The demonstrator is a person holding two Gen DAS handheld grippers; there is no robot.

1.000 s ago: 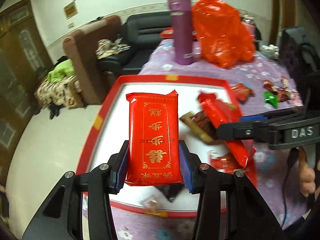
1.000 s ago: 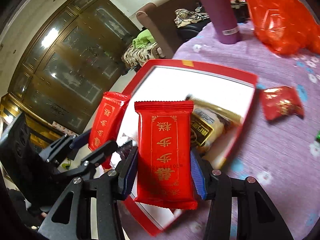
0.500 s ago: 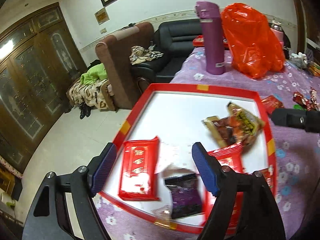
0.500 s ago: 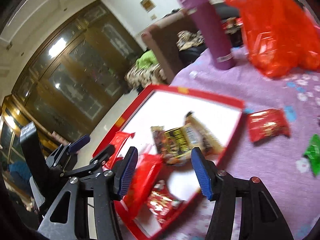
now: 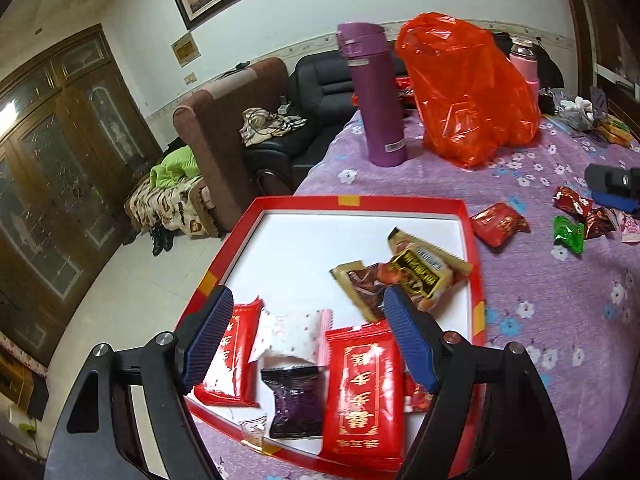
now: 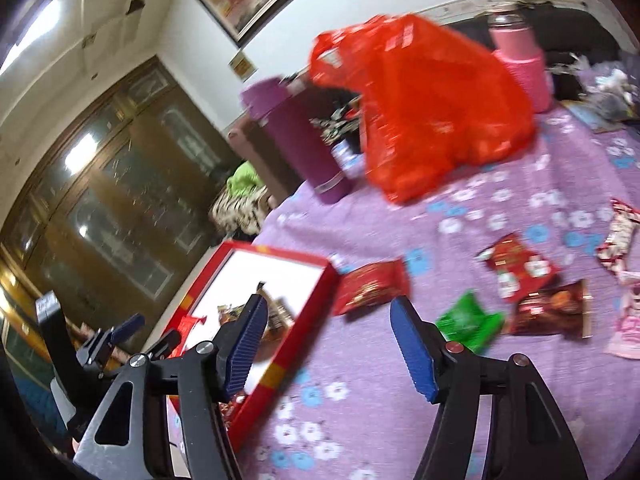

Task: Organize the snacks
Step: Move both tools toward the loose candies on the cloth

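A red tray [image 5: 472, 240] with a white floor holds two long red packets [image 5: 364, 392] [image 5: 230, 360], a white packet [image 5: 292, 334], a dark purple packet [image 5: 298, 404] and brown-gold packets [image 5: 404, 280]. My left gripper [image 5: 308, 304] hovers open over the tray's near end, holding nothing. My right gripper [image 6: 328, 308] is beside the tray's right rim [image 6: 304, 328], its jaws opening with nothing between them. Loose snacks lie on the purple cloth ahead of it: a red packet [image 6: 372, 286], a green one [image 6: 468, 320], a brown one [image 6: 552, 308].
A purple flask [image 5: 376, 96], an orange-red plastic bag [image 5: 464, 88] and a pink flask [image 5: 524, 60] stand at the table's far side. The table edge drops to the floor left of the tray. Sofas and a wooden cabinet lie beyond.
Both grippers opened and let go of their red packets, which now lie in the tray. The left one drew back; the right one swung right over the loose snacks.
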